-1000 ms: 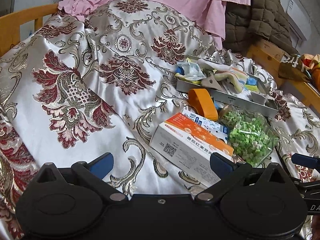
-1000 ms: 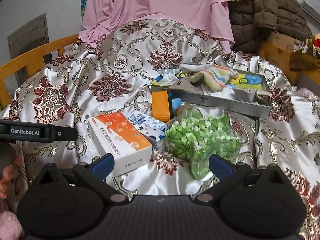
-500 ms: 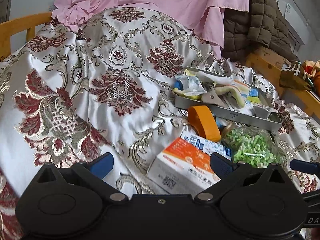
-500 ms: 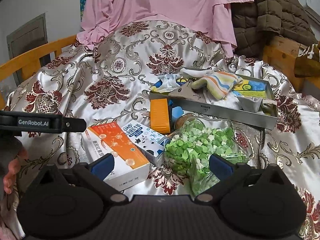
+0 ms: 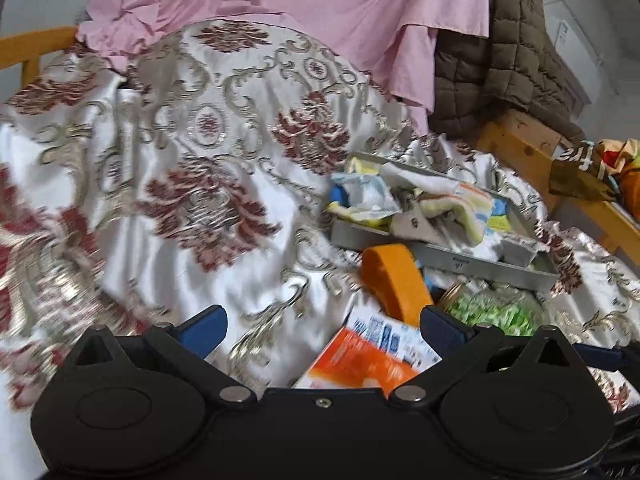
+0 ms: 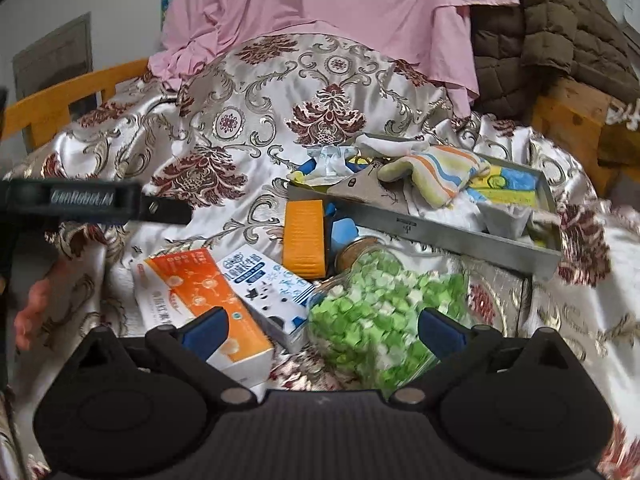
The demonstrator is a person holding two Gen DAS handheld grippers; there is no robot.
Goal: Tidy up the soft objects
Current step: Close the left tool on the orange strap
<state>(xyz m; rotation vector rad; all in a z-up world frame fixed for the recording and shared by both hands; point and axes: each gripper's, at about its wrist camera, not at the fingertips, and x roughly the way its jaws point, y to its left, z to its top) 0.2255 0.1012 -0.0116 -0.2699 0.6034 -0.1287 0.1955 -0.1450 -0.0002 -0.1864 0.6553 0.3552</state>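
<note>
Both grippers hover low over a bed draped in a satin damask cover [image 6: 280, 92], and each has its fingers spread wide with nothing between them. The left gripper [image 5: 323, 326] looks out over the cover toward an orange box [image 5: 360, 364] that lies just ahead of its right finger; this view is smeared by motion. The right gripper [image 6: 323, 326] sits above the same orange box [image 6: 200, 292], a blue-and-white carton [image 6: 268, 288] lying against it, and a clear bag of green pieces [image 6: 380, 304]. Beyond these stands an orange block [image 6: 303, 238] on end, just in front of a grey metal tray [image 6: 440, 232]. The soft things — a striped cloth [image 6: 436, 172] and crumpled white and yellow-blue cloths — lie heaped in that tray. A pink sheet [image 6: 340, 4] and a brown quilted blanket [image 6: 560, 28] hang behind.
</note>
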